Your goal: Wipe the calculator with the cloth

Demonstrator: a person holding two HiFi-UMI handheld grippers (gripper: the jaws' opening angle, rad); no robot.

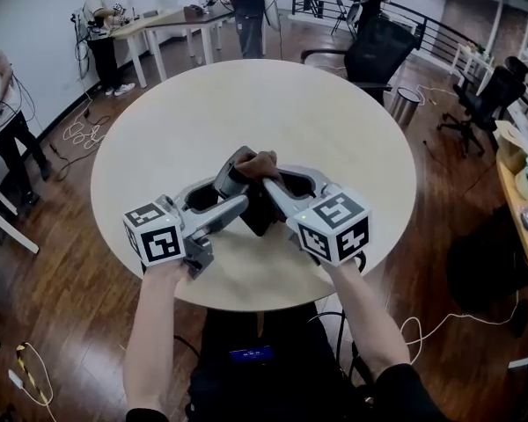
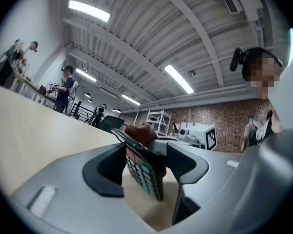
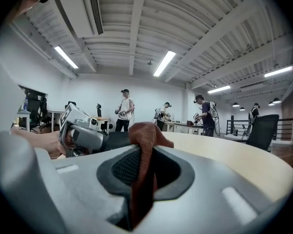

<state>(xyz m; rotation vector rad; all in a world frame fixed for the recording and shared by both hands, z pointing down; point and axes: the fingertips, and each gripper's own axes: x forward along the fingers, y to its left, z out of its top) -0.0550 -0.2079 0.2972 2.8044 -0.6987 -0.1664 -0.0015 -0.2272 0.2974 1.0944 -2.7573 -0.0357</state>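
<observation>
Rust-brown cloth (image 3: pixel 146 133), clenched in the right gripper (image 3: pixel 144 172), sits by the calculator (image 2: pixel 145 175) standing between the left gripper's (image 2: pixel 147 164) parted jaws; wiping seems underway, unfinished.

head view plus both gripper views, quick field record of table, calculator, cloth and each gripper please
table: round, pale top
left gripper: jaws wide apart, either side of the calculator
right gripper: shut on the cloth
calculator: tilted on edge, keys visible
cloth: reddish brown, bunched, by the calculator's far end
</observation>
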